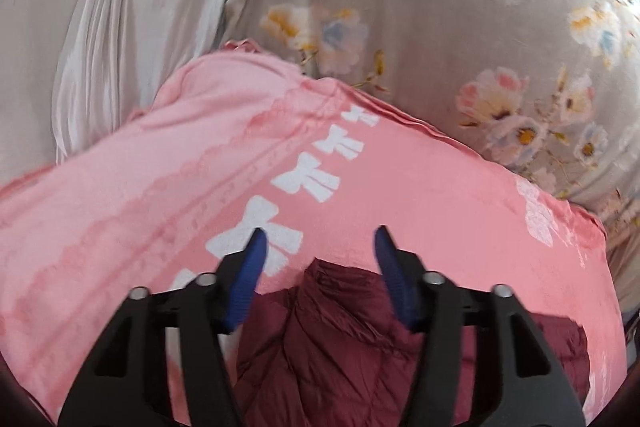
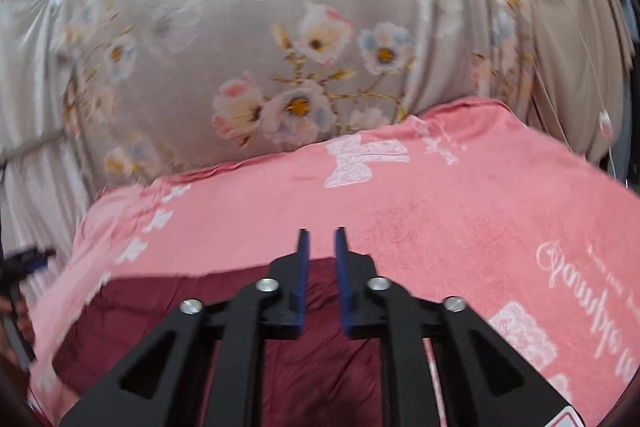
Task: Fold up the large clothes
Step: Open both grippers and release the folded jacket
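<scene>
A dark maroon quilted garment point(image 1: 340, 347) lies on a pink towel with white bows point(image 1: 440, 207), close under both cameras. My left gripper point(image 1: 320, 231) hovers over the garment's far edge, open, its blue pads wide apart with nothing between them. In the right wrist view the same maroon garment point(image 2: 180, 307) lies under the fingers on the pink towel point(image 2: 440, 203). My right gripper point(image 2: 322, 231) is shut down to a narrow slit, and no cloth shows in it. Its tips reach just past the garment's far edge.
A grey bedsheet with a flower print point(image 1: 440, 27) point(image 2: 240, 47) spreads beyond the towel. Pale shiny pleated cloth point(image 1: 120, 27) hangs at the far left. A dark object with a blue part point(image 2: 28, 259) shows at the left edge of the right wrist view.
</scene>
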`<state>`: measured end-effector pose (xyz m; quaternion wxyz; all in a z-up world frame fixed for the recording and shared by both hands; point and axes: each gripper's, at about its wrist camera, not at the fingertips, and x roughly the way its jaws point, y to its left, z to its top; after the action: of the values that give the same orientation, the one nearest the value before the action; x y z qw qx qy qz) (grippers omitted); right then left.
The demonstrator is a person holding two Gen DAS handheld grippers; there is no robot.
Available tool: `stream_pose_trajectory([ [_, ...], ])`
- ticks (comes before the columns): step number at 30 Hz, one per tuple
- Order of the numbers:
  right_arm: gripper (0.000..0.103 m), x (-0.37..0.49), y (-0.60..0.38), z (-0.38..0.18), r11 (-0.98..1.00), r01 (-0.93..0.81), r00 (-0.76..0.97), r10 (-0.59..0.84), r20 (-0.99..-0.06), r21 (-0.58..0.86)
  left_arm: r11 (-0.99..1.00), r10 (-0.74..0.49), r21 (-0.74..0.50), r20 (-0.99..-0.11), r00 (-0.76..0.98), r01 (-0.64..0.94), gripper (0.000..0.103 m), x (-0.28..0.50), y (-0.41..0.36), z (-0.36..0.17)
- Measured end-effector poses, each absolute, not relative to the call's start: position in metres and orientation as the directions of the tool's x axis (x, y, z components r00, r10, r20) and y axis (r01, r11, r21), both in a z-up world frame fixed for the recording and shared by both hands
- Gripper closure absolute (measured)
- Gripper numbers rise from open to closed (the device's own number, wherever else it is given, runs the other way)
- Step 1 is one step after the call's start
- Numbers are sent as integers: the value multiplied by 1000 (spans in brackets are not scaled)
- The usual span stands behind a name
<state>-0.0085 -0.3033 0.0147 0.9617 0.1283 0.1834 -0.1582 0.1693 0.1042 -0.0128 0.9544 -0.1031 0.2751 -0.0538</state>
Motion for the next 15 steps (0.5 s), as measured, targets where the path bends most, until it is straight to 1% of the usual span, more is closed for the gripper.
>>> stream_pose_trajectory([
  [1,98,-12,-288,12,934,324,884,-240,-400,154,976,-167,-205,-517,840,68,64,159,97,-9],
  [2,99,-13,-279,8,942,305,884,-226,-409,140,976,-179,-198,-524,832,86,65,153,91,-9],
  [5,100,-14,-244,-17,965,232,870,-148,-471,124,962,-265,-221,-594,759,162,71,134,69,-26],
  [7,100,-15,-222,-35,975,189,854,-104,-509,118,954,-299,-223,-640,707,201,75,119,50,-46],
  [12,100,-19,-189,-67,983,128,810,-26,-586,133,951,-306,-202,-709,635,233,75,96,23,-87],
  [15,100,-19,-178,-80,983,117,784,-3,-621,144,954,-295,-191,-727,620,229,75,87,21,-101],
])
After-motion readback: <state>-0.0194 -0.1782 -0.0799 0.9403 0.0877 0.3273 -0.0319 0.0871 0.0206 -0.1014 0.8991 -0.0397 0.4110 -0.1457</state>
